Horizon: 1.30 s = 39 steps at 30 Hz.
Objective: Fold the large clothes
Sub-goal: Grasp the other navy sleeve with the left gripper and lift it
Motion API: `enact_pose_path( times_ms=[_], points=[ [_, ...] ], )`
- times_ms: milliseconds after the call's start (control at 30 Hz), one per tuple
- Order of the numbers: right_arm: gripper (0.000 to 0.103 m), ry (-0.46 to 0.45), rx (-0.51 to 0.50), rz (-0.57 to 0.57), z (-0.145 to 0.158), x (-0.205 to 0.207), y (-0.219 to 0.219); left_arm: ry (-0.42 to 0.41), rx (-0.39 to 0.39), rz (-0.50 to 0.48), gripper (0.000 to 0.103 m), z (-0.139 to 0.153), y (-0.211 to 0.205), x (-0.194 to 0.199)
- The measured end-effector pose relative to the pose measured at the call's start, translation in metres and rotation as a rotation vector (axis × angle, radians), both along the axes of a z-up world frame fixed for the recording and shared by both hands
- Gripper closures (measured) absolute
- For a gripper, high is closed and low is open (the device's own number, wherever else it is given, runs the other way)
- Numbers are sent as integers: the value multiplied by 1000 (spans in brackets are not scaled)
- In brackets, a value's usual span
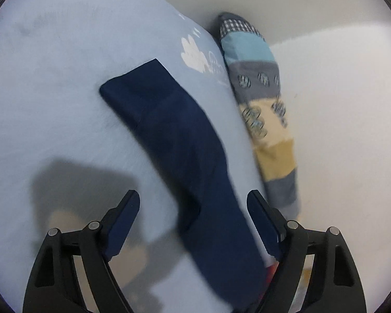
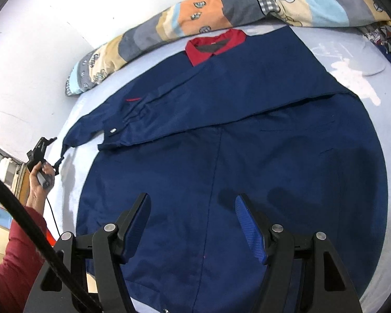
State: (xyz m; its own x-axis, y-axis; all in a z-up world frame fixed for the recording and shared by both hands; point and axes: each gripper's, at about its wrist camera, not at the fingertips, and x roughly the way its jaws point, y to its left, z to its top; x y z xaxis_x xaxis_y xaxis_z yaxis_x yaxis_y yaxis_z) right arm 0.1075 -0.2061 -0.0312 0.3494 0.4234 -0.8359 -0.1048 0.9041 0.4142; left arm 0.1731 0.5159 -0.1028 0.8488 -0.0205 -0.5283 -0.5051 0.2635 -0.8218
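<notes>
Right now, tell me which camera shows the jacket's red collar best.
The right wrist view. The red collar lies in plain sight at the top of the navy jacket, near the patchwork quilt. The left wrist view shows only one navy sleeve on the light blue sheet; no collar there.

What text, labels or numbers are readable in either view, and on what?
None legible.
Neck label inside the red collar of the navy jacket: a small red mark, too small to read.
White print on the blue sheet: cloud shapes, no letters.
Patchwork pillow: cartoon prints only.
</notes>
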Motion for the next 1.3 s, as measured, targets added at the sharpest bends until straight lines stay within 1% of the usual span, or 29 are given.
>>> enact_pose_path(
  times_ms=[100, 233, 300, 333, 367, 400, 433, 467, 500, 533, 633, 700, 800, 900, 967, 1100, 1167, 1200, 1300],
  points=[
    [31, 8, -16, 2, -6, 5, 2, -94, -58, 36, 20, -11, 16, 11],
    [31, -6, -68, -10, -10, 10, 1, -107, -86, 89, 20, -28, 28, 29],
    [31, -3, -81, -17, -13, 13, 0, -135, -69, 121, 20, -30, 32, 36],
    [31, 0, -83, -22, -15, 15, -1, -148, -47, 128, 20, -27, 34, 39],
    [31, 2, -88, -29, -17, 16, -1, -148, -16, 135, 27, -23, 34, 43],
    [31, 6, -91, -33, -19, 17, -2, -150, 7, 136, 39, -19, 35, 46],
    [31, 12, -90, -36, -20, 18, -3, -134, 26, 116, 83, -17, 37, 54],
    [31, 14, -90, -38, -21, 19, -3, -94, 45, 106, 101, -14, 38, 58],
    [31, 15, -90, -39, -22, 19, -3, -69, 76, 107, 101, -9, 37, 59],
    [31, 14, -89, -41, -21, 19, -3, -67, 116, 94, 101, -2, 35, 60],
    [31, 0, -79, -54, -16, 17, -5, -71, 167, 44, 101, 18, 27, 61],
    [31, -15, -69, -68, -9, 15, -9, -71, 219, 9, 101, 37, 18, 59],
    [31, -45, -68, -94, 2, 9, -18, -91, 274, -57, 101, 79, -2, 65],
    [31, -71, -67, -122, 13, 5, -29, -132, 311, -106, 101, 120, -29, 67],
    [31, -88, -62, -146, 19, 2, -39, -162, 340, -154, 101, 151, -55, 75],
    [31, -120, -59, -192, 31, -3, -59, -218, 403, -273, 101, 215, -129, 90],
    [31, -140, -47, -222, 39, -8, -74, -238, 421, -319, 101, 239, -162, 100],
    [31, -152, -45, -237, 43, -10, -80, -256, 438, -359, 101, 256, -188, 105],
    [31, -182, -40, -275, 53, -14, -96, -279, 484, -446, 101, 285, -254, 119]
  ],
)
